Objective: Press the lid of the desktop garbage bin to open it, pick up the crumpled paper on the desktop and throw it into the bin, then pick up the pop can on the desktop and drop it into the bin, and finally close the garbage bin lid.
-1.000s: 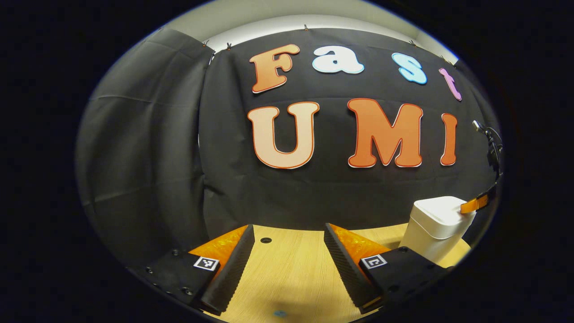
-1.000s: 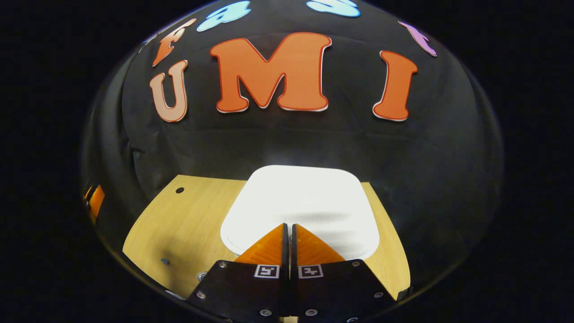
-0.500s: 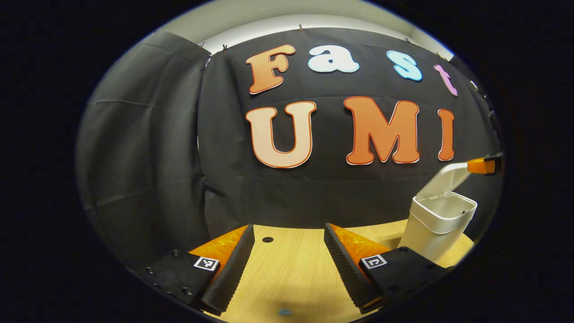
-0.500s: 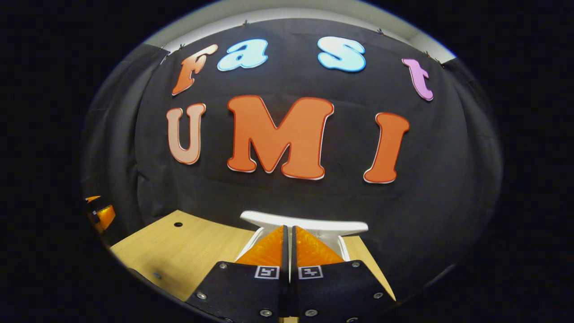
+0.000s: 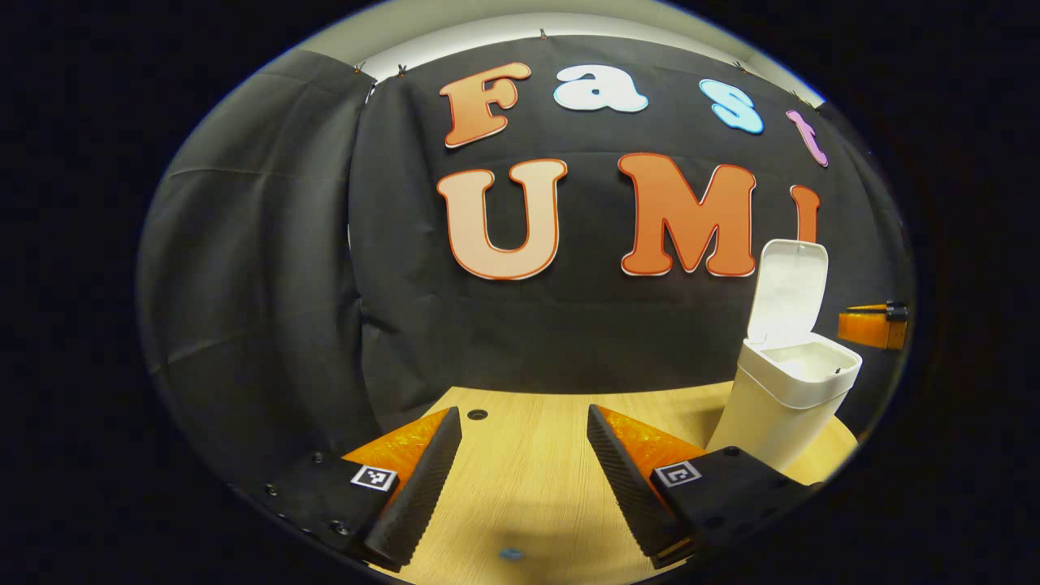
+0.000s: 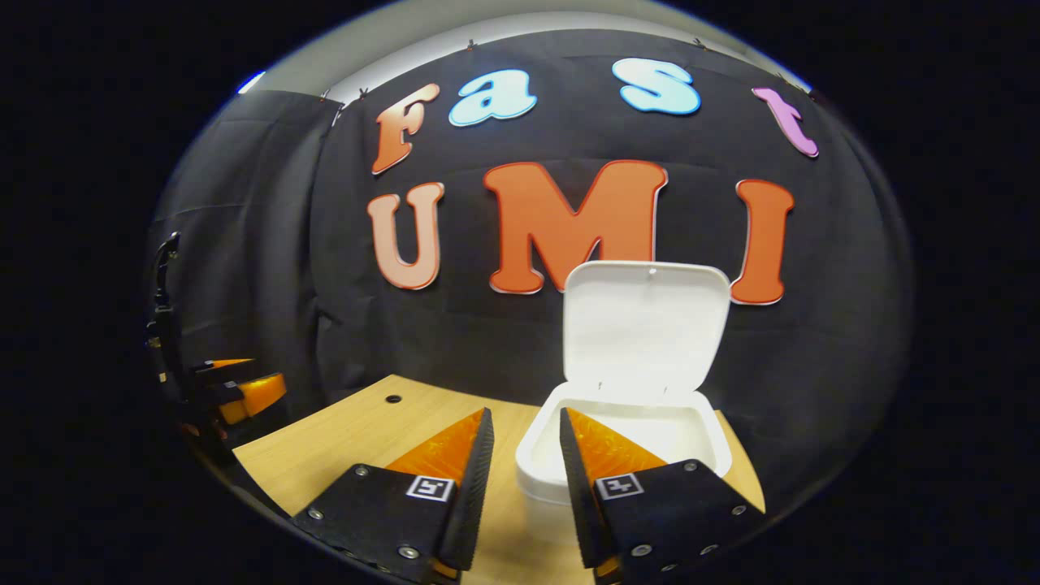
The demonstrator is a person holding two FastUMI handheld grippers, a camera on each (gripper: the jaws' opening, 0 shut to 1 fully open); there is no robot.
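The white desktop bin (image 5: 776, 406) stands at the right of the wooden table, its lid (image 5: 788, 288) flipped up nearly vertical and its mouth open. In the right gripper view the bin (image 6: 543, 479) is just ahead with the lid (image 6: 646, 325) upright behind the opening. My right gripper (image 6: 526, 416) hovers in front of the bin's near rim, open a modest gap, holding nothing. My left gripper (image 5: 524, 414) stands wide open over bare table, left of the bin. The right gripper (image 5: 873, 325) also shows beside the bin at the far right.
The wooden table (image 5: 528, 487) has a small round hole (image 5: 478, 414) near its back edge and a little blue mark (image 5: 510, 554) close by. The black cloth wall hangs right behind the table. The left gripper (image 6: 236, 390) sits at the left of the right gripper view.
The bin's lid swung up from flat shut to fully upright. My right gripper lifted off the lid, drew back and went from shut to open. My left gripper barely shifted.
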